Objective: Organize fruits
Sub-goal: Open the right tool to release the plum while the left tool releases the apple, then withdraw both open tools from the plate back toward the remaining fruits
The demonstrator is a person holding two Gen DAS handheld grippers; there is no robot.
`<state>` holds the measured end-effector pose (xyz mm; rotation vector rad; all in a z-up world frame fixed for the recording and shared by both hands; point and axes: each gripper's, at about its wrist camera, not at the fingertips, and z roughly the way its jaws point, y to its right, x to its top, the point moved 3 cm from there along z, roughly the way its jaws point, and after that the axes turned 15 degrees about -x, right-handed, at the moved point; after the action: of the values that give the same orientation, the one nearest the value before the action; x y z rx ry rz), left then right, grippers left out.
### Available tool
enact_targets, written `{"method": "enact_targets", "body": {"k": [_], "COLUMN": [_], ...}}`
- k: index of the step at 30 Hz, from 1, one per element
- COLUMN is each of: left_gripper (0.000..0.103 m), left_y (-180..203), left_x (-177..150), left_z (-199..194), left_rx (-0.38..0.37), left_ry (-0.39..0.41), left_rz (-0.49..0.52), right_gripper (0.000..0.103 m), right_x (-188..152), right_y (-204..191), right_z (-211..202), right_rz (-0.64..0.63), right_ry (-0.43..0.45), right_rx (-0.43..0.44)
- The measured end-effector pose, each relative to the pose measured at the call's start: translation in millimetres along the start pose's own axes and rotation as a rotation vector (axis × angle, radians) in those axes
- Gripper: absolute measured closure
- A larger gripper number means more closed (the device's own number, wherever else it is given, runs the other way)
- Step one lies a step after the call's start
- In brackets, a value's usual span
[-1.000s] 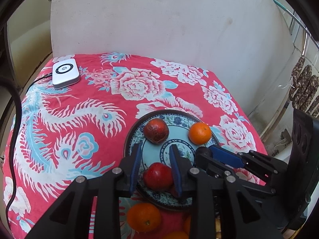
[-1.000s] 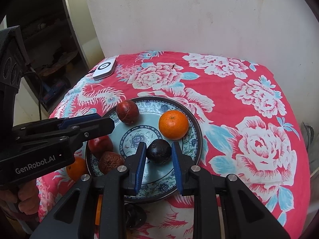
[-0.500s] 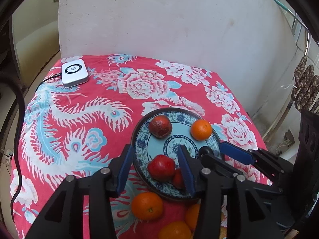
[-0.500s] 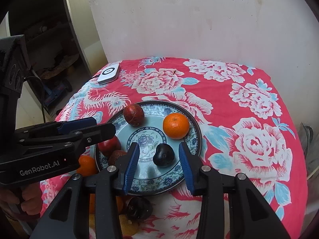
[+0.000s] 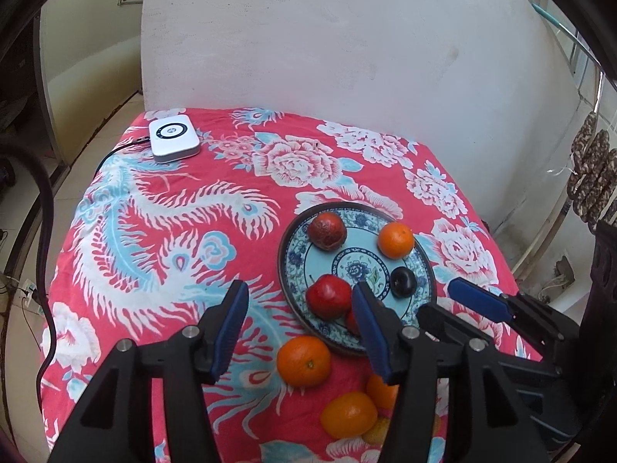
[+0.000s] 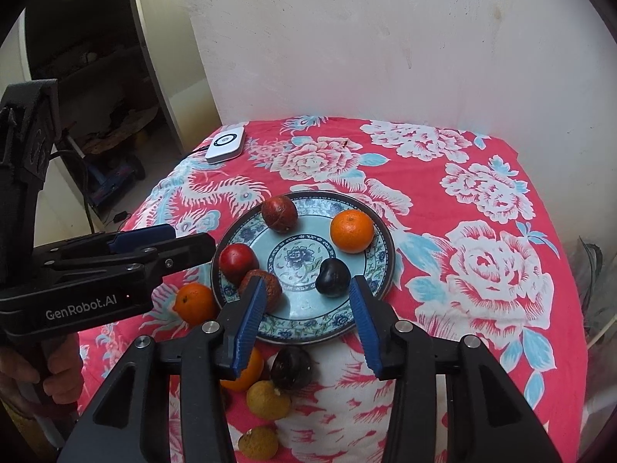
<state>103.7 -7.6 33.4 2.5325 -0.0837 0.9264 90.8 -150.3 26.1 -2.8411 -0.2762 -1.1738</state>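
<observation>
A blue patterned plate (image 5: 299, 270) (image 6: 304, 332) sits on the red floral cloth. It holds a dark red fruit (image 5: 326, 230) (image 6: 279, 213), an orange (image 5: 395, 240) (image 6: 351, 230), a red apple (image 5: 328, 296) (image 6: 238, 263), a black fruit (image 5: 403, 281) (image 6: 332, 276) and a wrinkled brown-red fruit (image 6: 266, 285). My left gripper (image 5: 297, 324) is open and empty, above the plate's near left edge. My right gripper (image 6: 308, 318) is open and empty, above the plate's front rim. Loose oranges (image 5: 303, 360) (image 5: 349, 414) (image 6: 194, 303), a black fruit (image 6: 291, 366) and yellow fruits (image 6: 268, 399) lie off the plate.
A white device (image 5: 174, 142) (image 6: 225, 144) with a cable lies at the far left corner. A white wall stands behind the table. The cloth drops off at the table edges. Dried sausages (image 5: 590, 177) hang at the right.
Both grippers opened wider and pulled back and up from the plate. The right one let go of the black fruit, the left one of the red apple; both fruits rest on the plate.
</observation>
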Motion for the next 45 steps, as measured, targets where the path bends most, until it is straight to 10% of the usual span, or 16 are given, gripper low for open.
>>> {"method": "enact_targets", "body": {"k": [45], "left_gripper": [0.043], "left_y": [17], "left_x": [-58], "left_z": [-25], "left_rx": [-0.03], "left_ry": [-0.101], "left_rz": [-0.01], "right_gripper": [0.057], "right_x": [-59], "right_y": [-2], "right_z": [-45], "right_rz": [-0.017], "right_ry": [-0.046], "right_rx": [0.002]}}
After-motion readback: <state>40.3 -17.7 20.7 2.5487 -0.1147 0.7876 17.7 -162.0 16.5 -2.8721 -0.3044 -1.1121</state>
